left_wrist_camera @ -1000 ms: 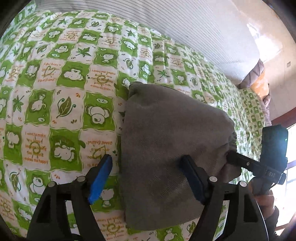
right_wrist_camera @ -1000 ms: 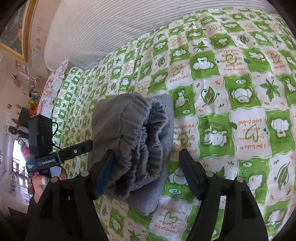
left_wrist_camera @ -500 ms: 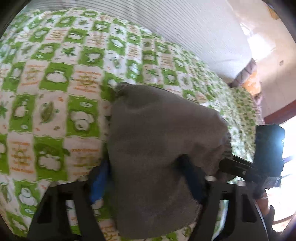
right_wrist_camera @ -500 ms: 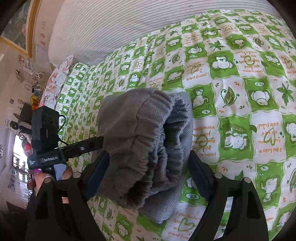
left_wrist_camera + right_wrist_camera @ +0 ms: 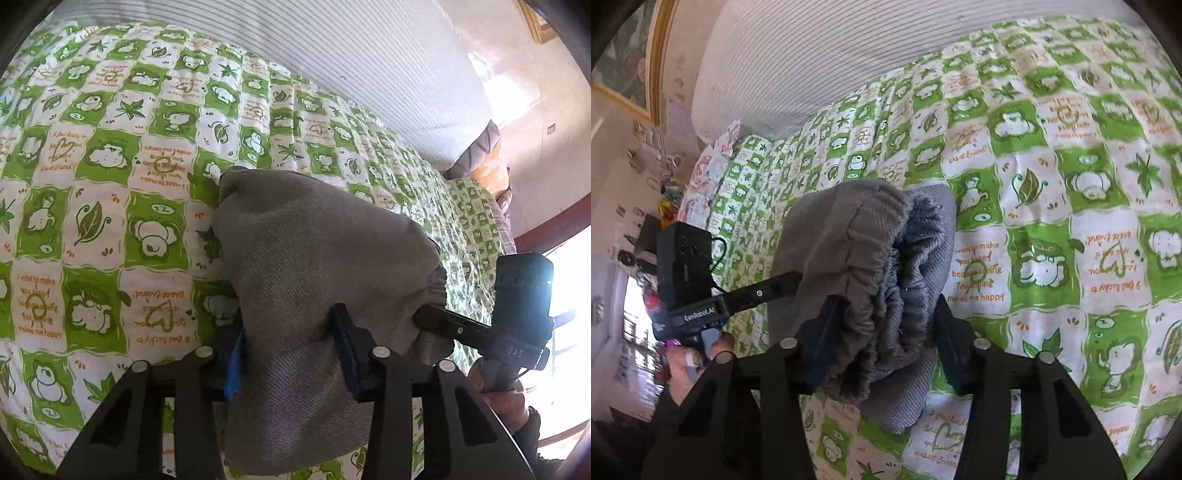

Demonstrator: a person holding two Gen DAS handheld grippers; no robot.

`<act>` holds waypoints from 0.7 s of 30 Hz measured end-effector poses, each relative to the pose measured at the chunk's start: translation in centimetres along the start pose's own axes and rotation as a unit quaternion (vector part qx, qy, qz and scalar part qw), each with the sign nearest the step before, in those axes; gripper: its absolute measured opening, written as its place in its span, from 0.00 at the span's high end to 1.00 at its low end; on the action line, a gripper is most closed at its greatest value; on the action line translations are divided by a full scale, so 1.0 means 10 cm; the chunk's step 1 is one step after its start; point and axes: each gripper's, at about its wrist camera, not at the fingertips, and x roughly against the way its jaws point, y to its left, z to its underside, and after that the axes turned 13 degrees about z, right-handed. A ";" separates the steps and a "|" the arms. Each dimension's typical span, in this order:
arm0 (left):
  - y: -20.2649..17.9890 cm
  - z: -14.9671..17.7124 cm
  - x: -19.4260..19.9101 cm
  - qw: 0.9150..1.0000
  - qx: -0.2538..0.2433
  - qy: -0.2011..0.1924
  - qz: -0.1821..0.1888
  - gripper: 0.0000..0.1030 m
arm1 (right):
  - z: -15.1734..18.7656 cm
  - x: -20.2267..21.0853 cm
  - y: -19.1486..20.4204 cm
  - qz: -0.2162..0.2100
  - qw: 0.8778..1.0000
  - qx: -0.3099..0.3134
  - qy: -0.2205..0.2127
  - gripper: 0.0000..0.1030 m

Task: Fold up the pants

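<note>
I see the folded grey pants (image 5: 314, 266) lying on the green-checked bed (image 5: 110, 166); my left hand-held gripper (image 5: 291, 354) and right hand-held gripper (image 5: 882, 332) are both closing, pads squeezing the bundle's opposite ends.

The left wrist view looks steeply down along its own hand-held gripper (image 5: 291, 354), close over the pants (image 5: 314, 258) on the bed (image 5: 110, 184). The right wrist view faces the same bundle (image 5: 871, 258) from its opposite end, equally near. Both share the pants and quilt, and each shows the other hand-held gripper at its edge (image 5: 517, 314) (image 5: 690, 280).
</note>
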 end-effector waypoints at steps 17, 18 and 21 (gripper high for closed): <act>-0.40 0.17 0.21 0.995 -0.058 -0.026 -0.082 0.73 | 0.09 0.16 0.27 0.032 0.998 0.049 -0.034 0.62; -0.41 0.19 0.24 0.994 -0.058 -0.028 -0.085 0.73 | 0.09 0.17 0.29 0.031 0.998 0.051 -0.035 0.62; -0.43 0.22 0.29 0.993 -0.057 -0.034 -0.094 0.73 | 0.11 0.20 0.35 0.031 0.997 0.058 -0.036 0.62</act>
